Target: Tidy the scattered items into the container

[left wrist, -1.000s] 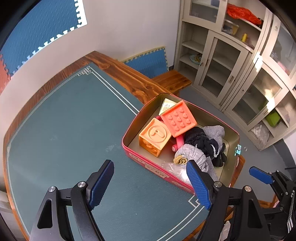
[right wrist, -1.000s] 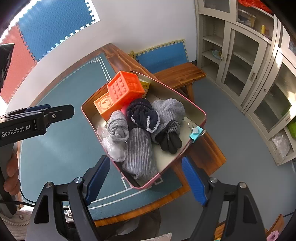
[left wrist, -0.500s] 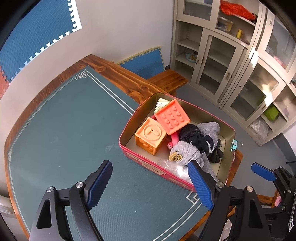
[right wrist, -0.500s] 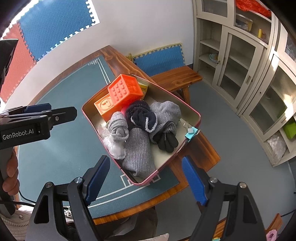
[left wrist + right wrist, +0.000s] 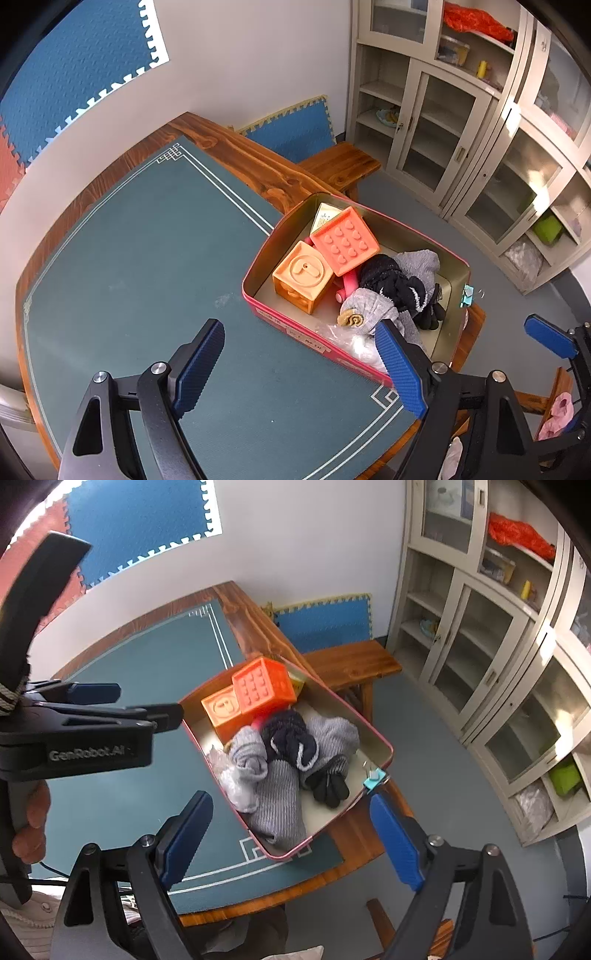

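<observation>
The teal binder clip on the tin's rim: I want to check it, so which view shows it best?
The right wrist view: the binder clip sits larger there, with its wire handles visible on the tin rim. In the left wrist view the clip is small, at the far rim.

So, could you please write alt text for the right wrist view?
A pink tin on a green mat holds two orange blocks, grey socks and black gloves. The right gripper, empty, jaws opening, hangs above it; the left gripper is at left.
</observation>
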A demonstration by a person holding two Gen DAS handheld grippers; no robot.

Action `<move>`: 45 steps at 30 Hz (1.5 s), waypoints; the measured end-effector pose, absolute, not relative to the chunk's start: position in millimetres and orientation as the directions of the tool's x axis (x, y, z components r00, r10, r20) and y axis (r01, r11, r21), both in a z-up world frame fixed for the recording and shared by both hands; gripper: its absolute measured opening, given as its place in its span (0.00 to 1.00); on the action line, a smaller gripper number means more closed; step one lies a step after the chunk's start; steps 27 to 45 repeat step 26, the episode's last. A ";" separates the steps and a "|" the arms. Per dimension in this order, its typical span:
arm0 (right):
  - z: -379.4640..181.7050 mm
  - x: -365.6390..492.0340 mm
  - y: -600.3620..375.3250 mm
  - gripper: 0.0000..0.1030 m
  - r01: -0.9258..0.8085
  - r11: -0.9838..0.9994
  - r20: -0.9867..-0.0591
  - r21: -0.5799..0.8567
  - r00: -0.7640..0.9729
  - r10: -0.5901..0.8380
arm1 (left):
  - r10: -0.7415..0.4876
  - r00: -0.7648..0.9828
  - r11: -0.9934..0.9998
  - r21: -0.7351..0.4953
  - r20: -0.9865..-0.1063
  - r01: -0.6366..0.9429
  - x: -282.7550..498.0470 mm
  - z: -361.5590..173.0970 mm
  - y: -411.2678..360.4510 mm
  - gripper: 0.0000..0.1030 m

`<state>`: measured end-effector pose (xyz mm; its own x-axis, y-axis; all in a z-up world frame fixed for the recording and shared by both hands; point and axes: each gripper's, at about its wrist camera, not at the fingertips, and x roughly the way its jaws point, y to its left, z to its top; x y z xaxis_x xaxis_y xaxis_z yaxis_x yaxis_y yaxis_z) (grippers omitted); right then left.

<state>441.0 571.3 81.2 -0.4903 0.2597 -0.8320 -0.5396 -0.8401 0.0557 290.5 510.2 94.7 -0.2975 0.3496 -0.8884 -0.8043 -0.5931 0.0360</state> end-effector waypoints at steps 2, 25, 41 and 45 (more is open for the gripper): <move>77.7 441.7 575.4 0.87 -0.549 -0.834 -0.837 0.058 -0.482 0.260 | 0.353 -0.285 -0.590 0.024 -0.891 -0.807 290.9 93.6 511.3 0.83; 56.7 430.4 597.5 0.87 -0.561 -0.826 -0.857 0.059 -0.452 0.246 | 0.328 -0.248 -0.612 -0.005 -0.912 -0.791 286.9 79.4 520.6 0.83; 55.8 429.3 597.4 0.87 -0.560 -0.826 -0.859 0.060 -0.451 0.243 | 0.324 -0.252 -0.614 0.000 -0.912 -0.789 286.0 79.1 520.2 0.83; 55.8 429.3 597.4 0.87 -0.560 -0.826 -0.859 0.060 -0.451 0.243 | 0.324 -0.252 -0.614 0.000 -0.912 -0.789 286.0 79.1 520.2 0.83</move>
